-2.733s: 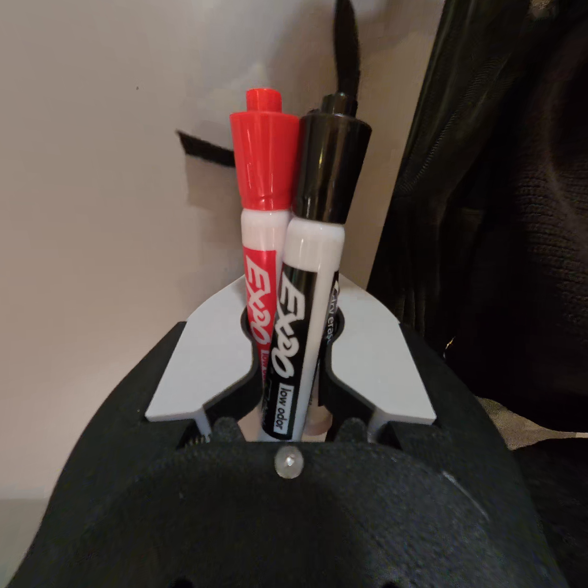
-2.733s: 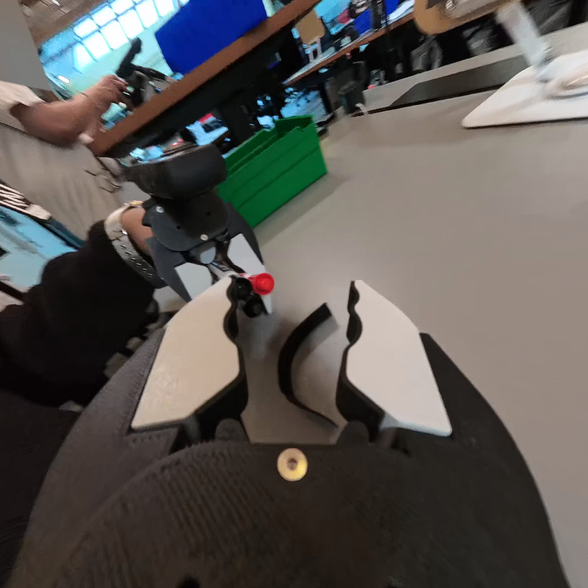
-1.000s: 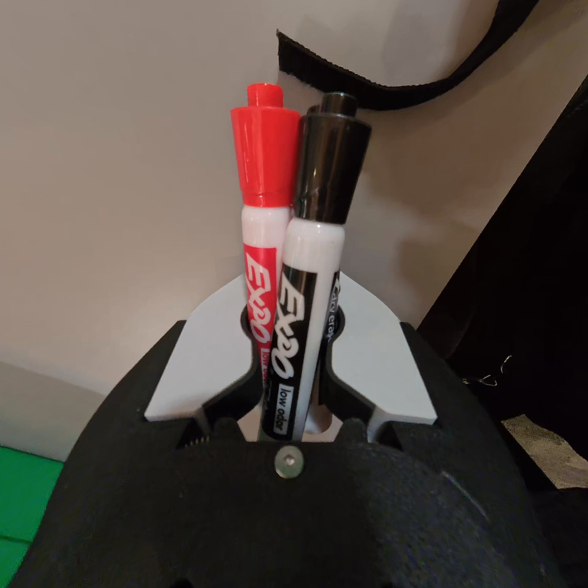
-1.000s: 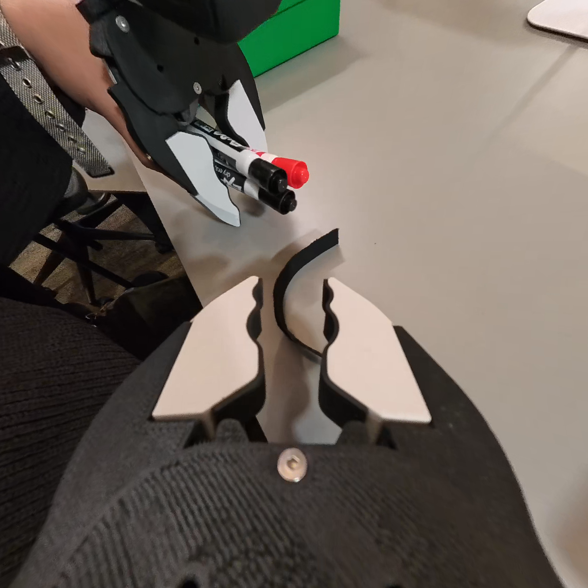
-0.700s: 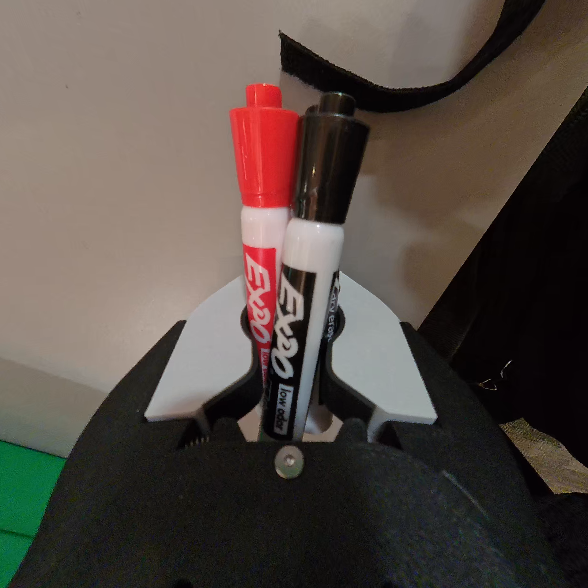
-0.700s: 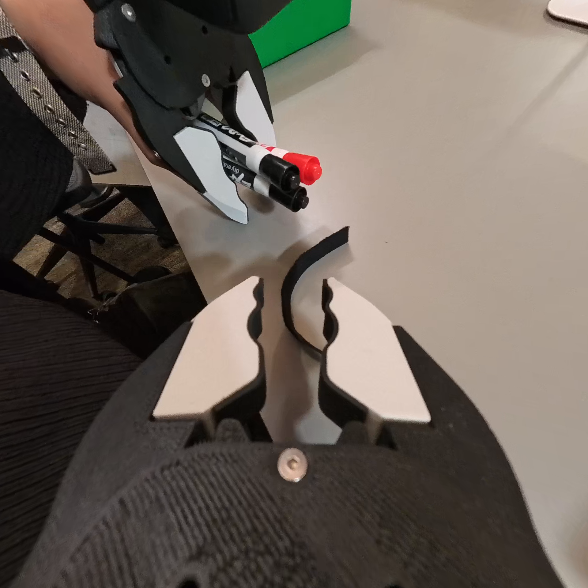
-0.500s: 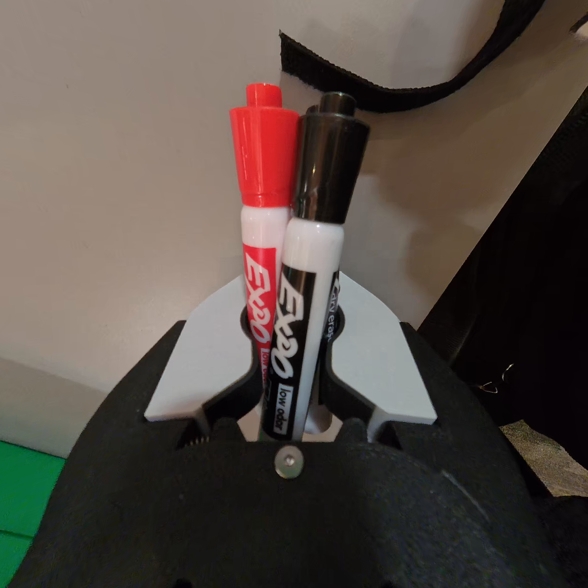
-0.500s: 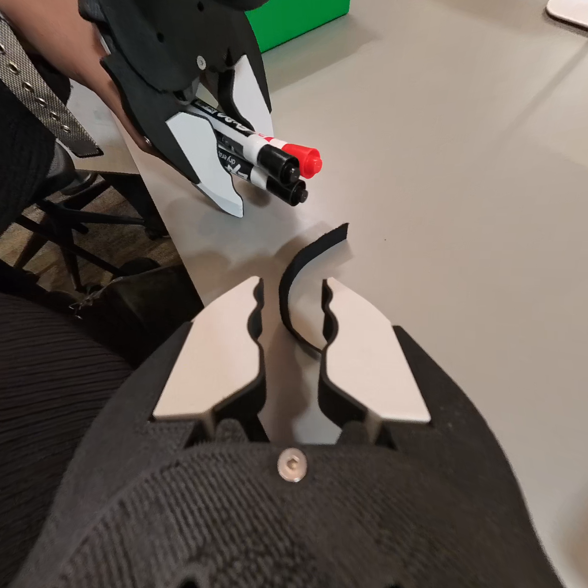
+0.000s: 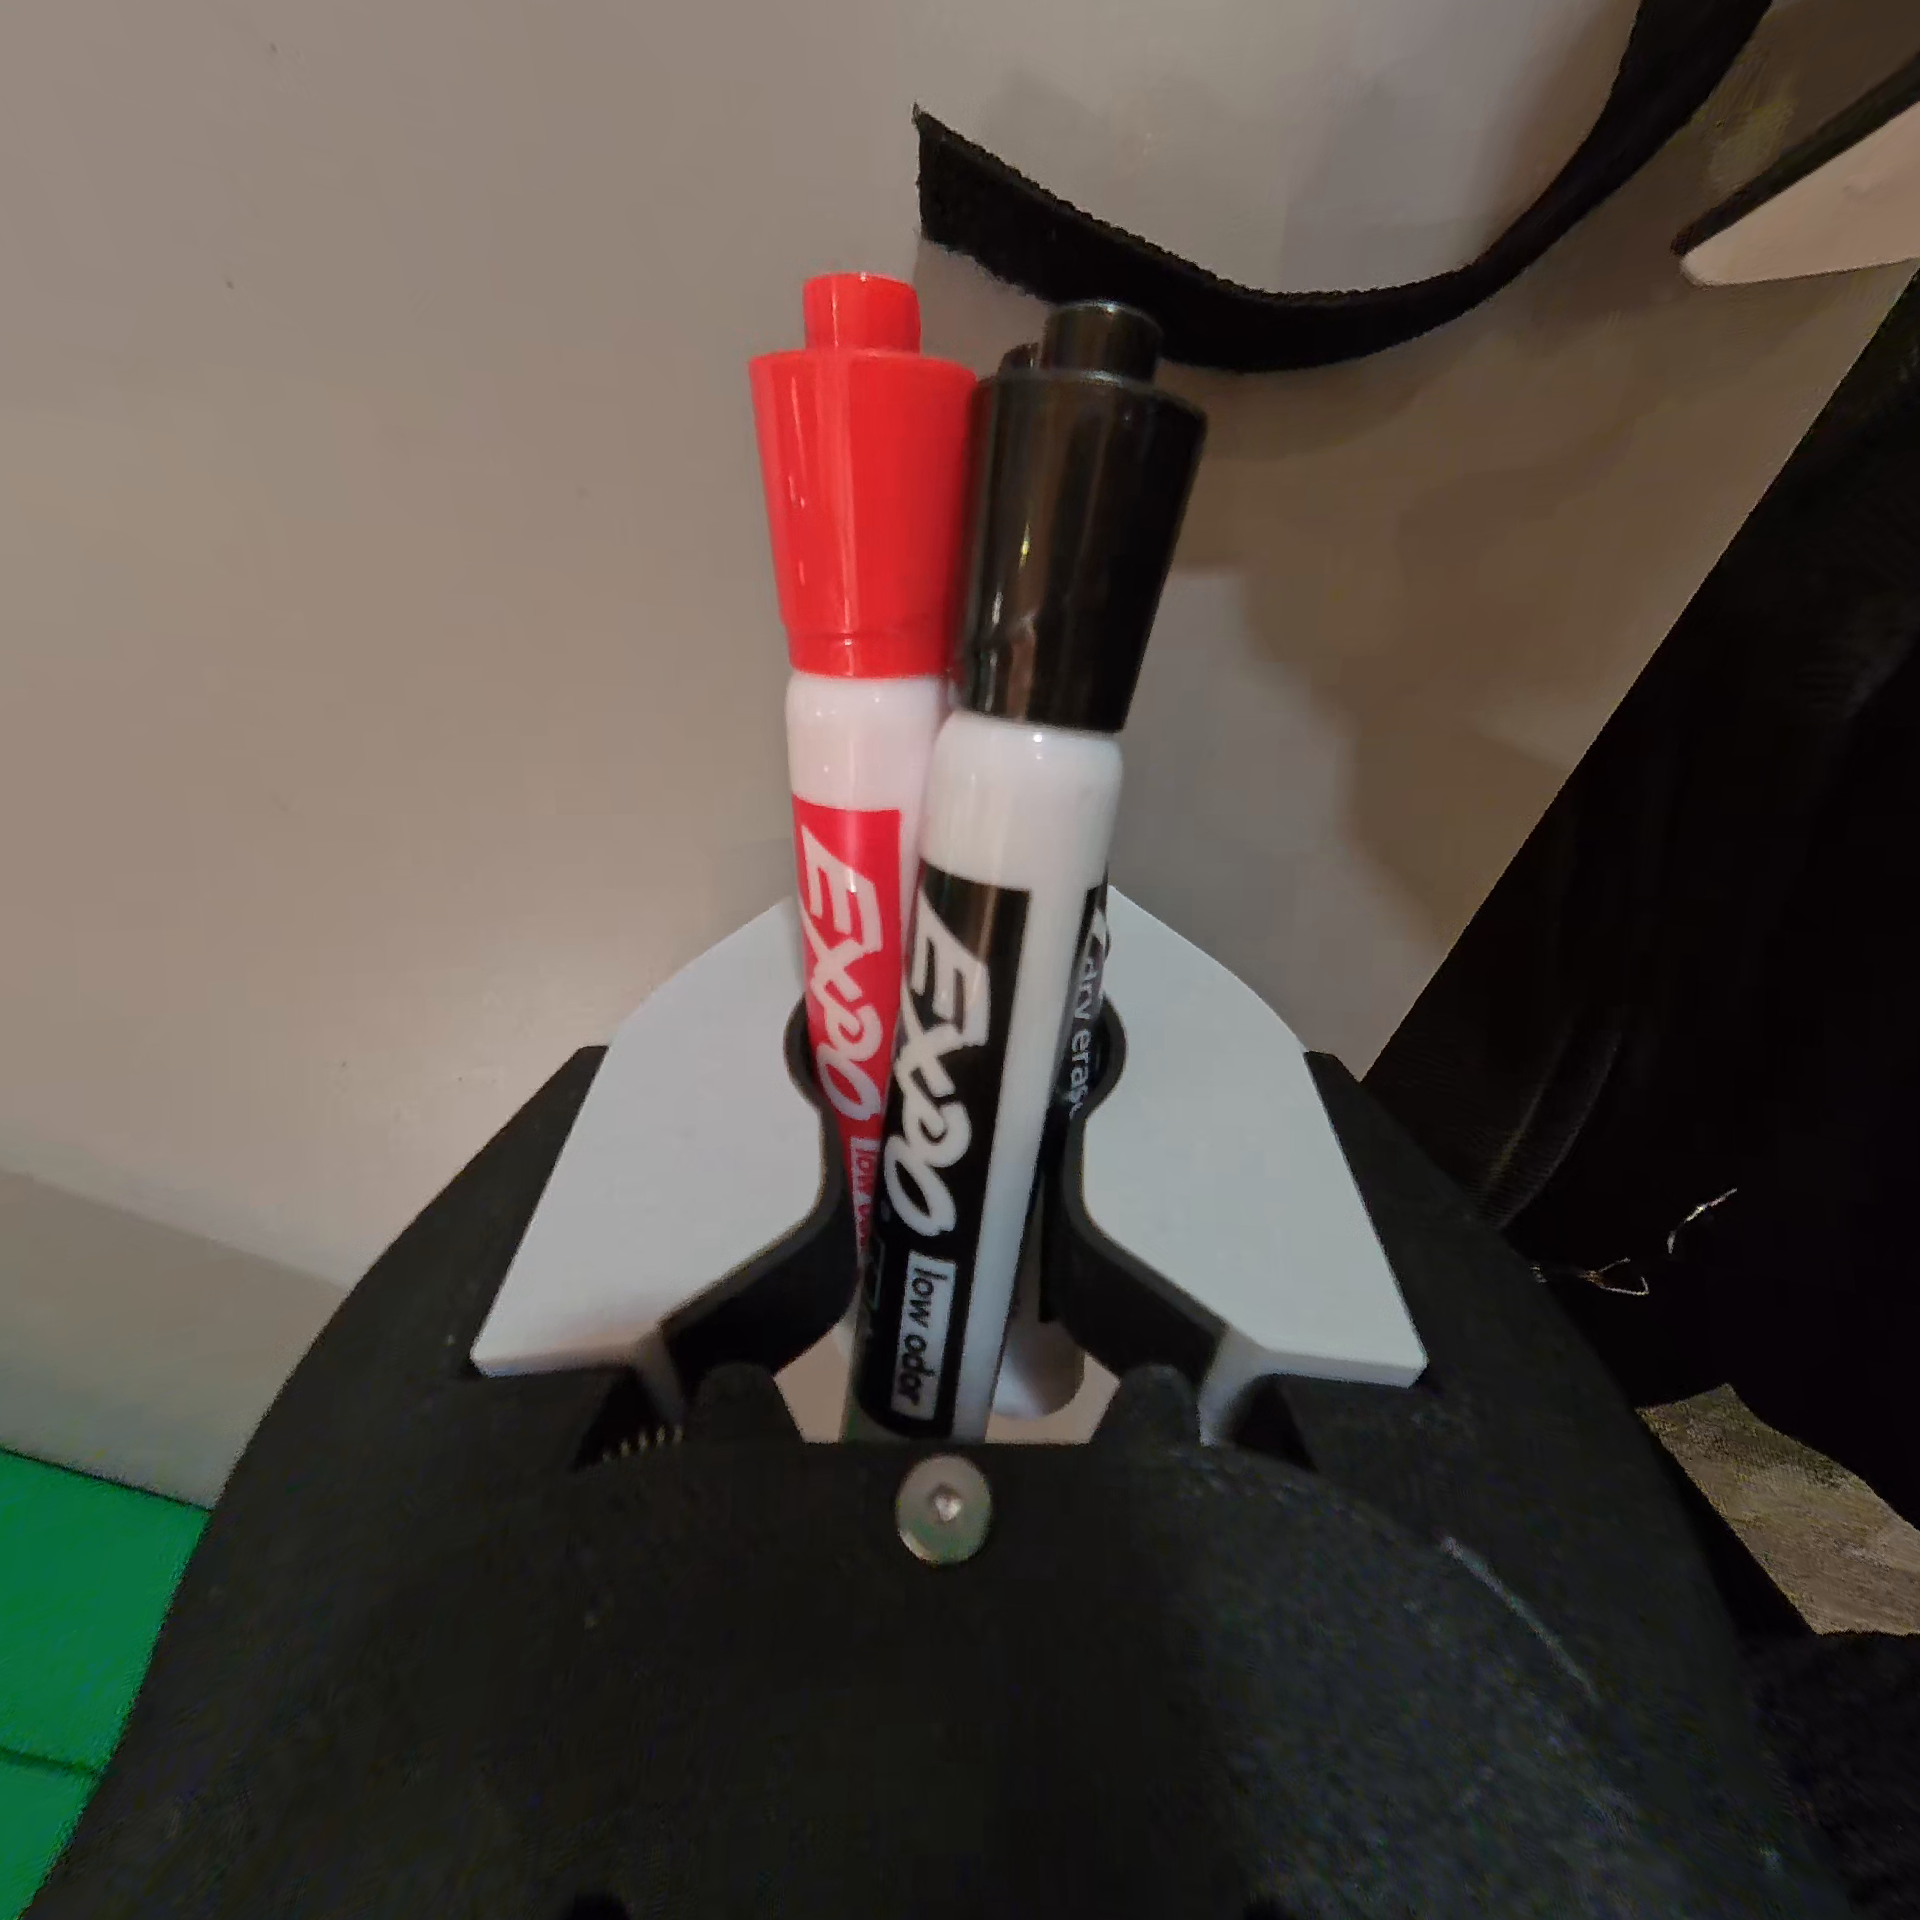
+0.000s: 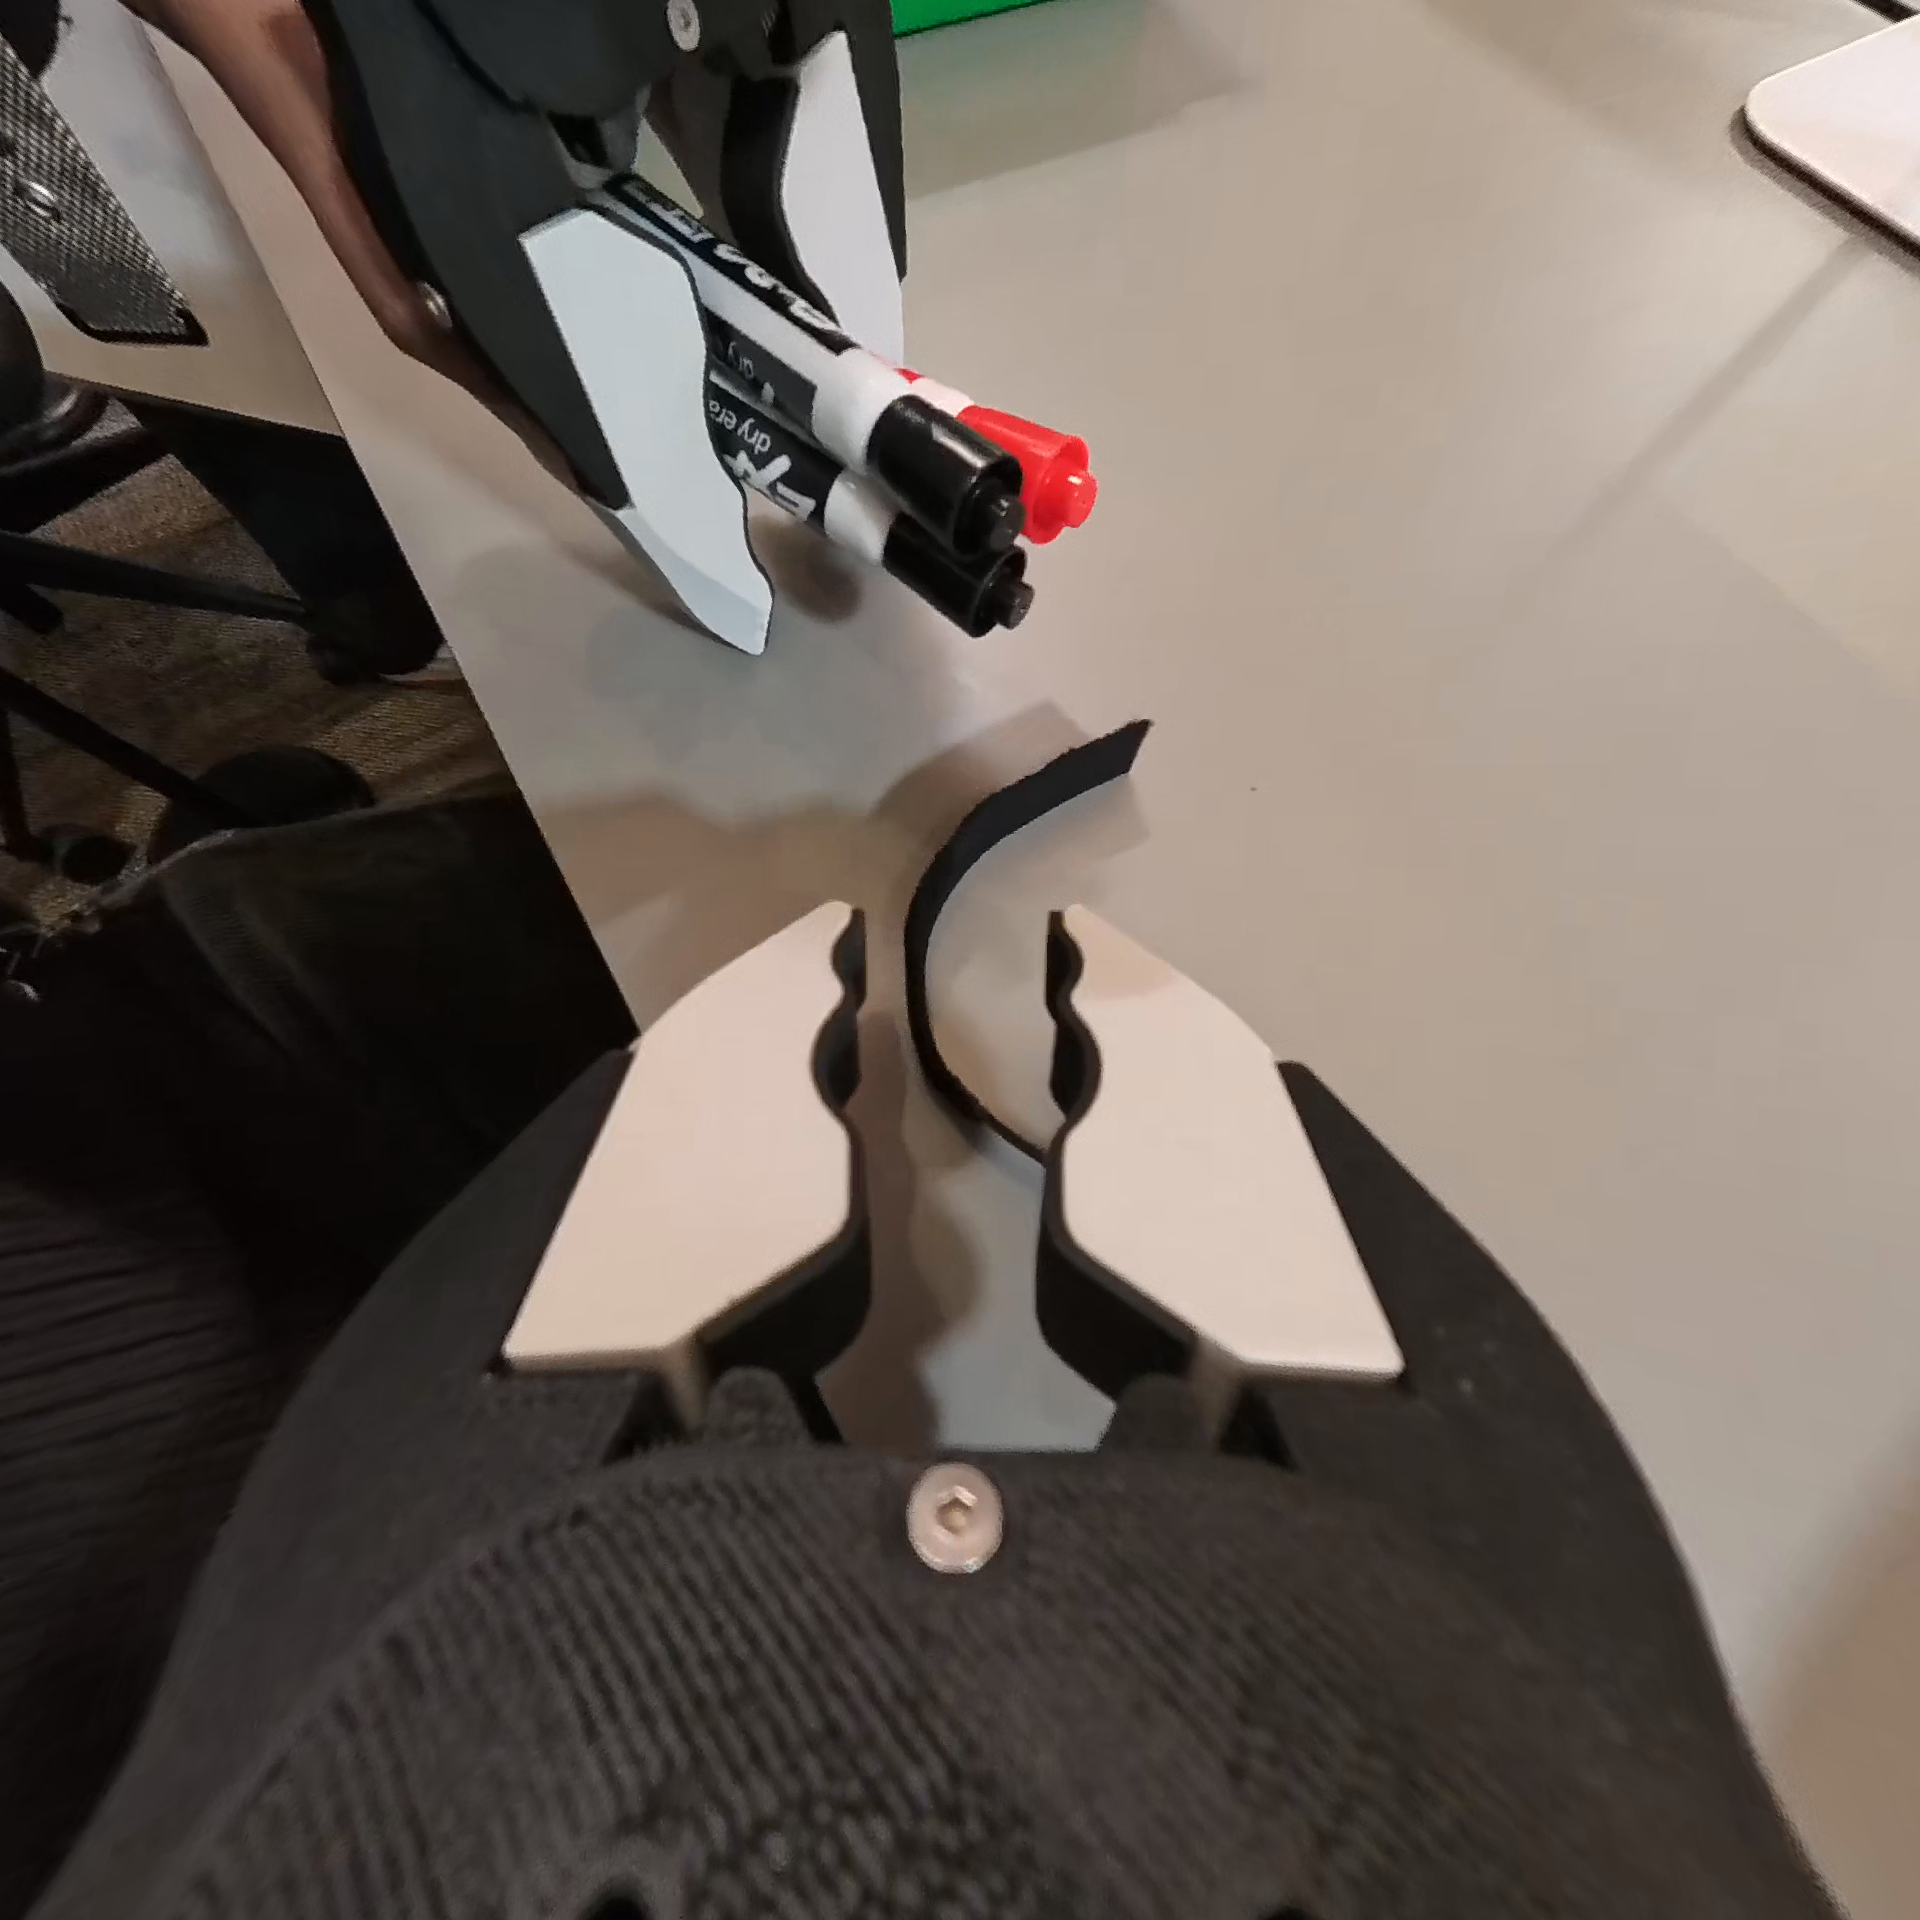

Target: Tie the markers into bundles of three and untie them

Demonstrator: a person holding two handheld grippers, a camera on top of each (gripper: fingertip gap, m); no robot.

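My left gripper (image 9: pixel 951 935) is shut on a bundle of three markers, one red (image 9: pixel 862 499) and two black (image 9: pixel 1081 540), with their caps pointing forward. In the right wrist view the left gripper (image 10: pixel 810 416) holds the markers (image 10: pixel 935 468) just above the grey table (image 10: pixel 1455 727), caps over a black strap. The strap (image 10: pixel 966 894) lies curled on the table, its far end lifted. My right gripper (image 10: pixel 951 935) is open, with the strap's near part between its fingers and running under the right finger. The strap (image 9: pixel 1143 281) also shows ahead of the markers.
The table's front edge (image 10: pixel 499 727) runs diagonally at the left, with a chair base and floor beyond it. A green bin (image 10: pixel 945 16) sits at the far side, and a white board (image 10: pixel 1849 135) at the far right. A dark sleeve (image 9: pixel 1714 831) fills the right. Spacing between my two grippers at the tips: around 12 cm.
My right gripper has tilted down over the strap and narrowed its jaws. My left gripper has brought the markers closer, until the caps are just above the strap's far end.
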